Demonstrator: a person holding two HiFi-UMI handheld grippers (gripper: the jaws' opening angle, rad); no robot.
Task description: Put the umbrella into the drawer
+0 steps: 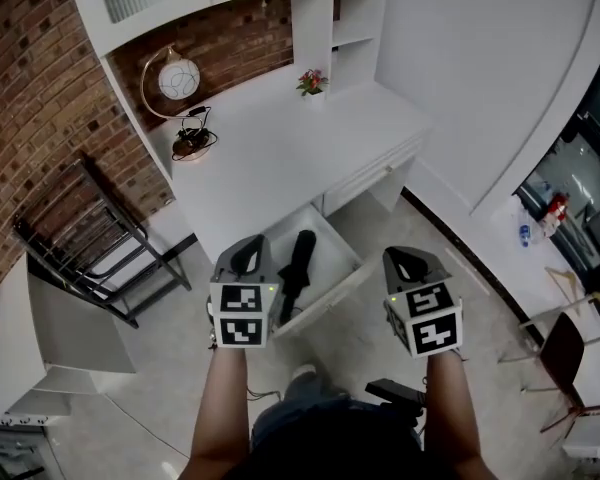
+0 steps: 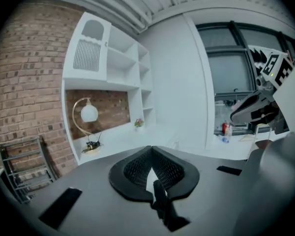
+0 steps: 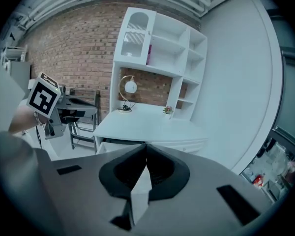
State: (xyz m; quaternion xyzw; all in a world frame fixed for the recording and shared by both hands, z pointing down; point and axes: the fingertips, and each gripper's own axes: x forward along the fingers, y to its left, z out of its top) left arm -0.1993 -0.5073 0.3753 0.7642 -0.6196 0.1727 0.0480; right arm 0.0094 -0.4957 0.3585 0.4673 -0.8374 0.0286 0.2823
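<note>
Already the folded black umbrella (image 1: 298, 263) lies inside the open drawer (image 1: 332, 290) under the white counter (image 1: 280, 158), and neither tool touches it. The left hand-held gripper (image 1: 246, 257) hangs over the drawer's near left corner and the right hand-held gripper (image 1: 412, 265) hangs beside its right. Each has its jaws pressed together with nothing between them.

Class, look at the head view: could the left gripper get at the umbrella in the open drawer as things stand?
Probably yes. The drawer stands open, nothing covers the umbrella, and the left gripper hangs close by with nothing between them. Its jaws are together, so they must open first.
</note>
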